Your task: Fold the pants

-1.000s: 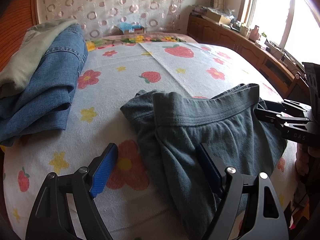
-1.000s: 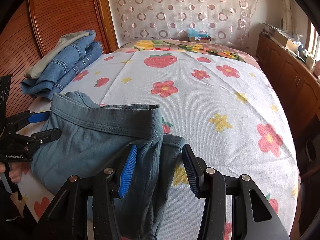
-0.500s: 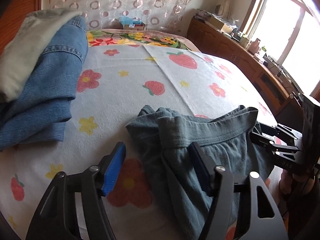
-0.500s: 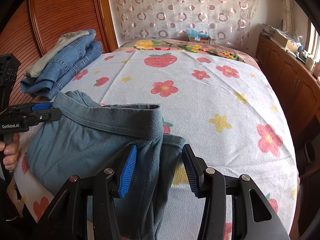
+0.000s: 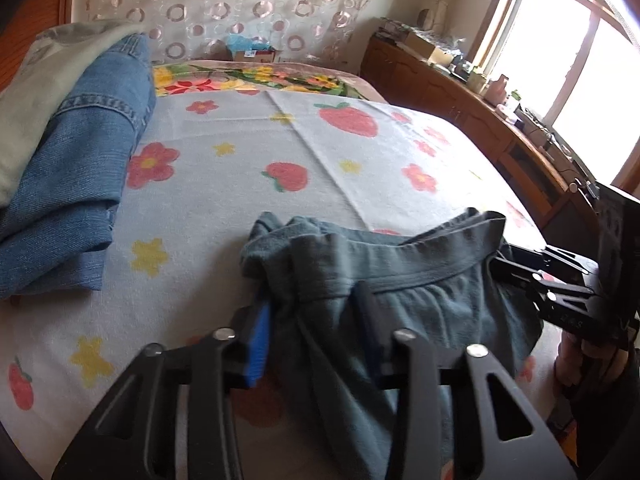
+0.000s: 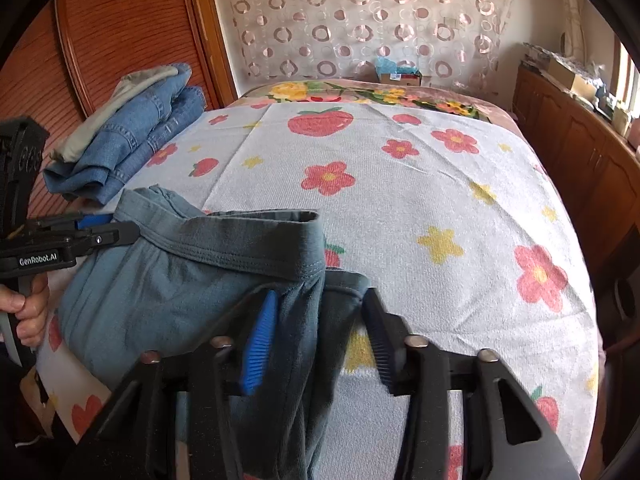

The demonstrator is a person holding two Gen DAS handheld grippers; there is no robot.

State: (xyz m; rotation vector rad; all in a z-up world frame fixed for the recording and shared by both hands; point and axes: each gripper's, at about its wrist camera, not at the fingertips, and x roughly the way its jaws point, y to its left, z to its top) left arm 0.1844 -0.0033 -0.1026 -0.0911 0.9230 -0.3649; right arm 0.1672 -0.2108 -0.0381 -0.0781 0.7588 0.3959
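I have both sets of fingers just closing on the pants [image 5: 400, 304] waistband, left gripper [image 5: 316, 340] and right gripper [image 6: 320, 340] gathering cloth between them; folding has barely begun.

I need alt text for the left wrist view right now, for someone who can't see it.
The left gripper has just been closing, with the grey-green pants bunched between its fingers on a flower-print bedspread. The right gripper meets the waistband's far end; folded jeans lie left.

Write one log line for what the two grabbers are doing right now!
left gripper: closing on grey pants waistband | right gripper: closing on other waistband end | pants: on flowered bedspread
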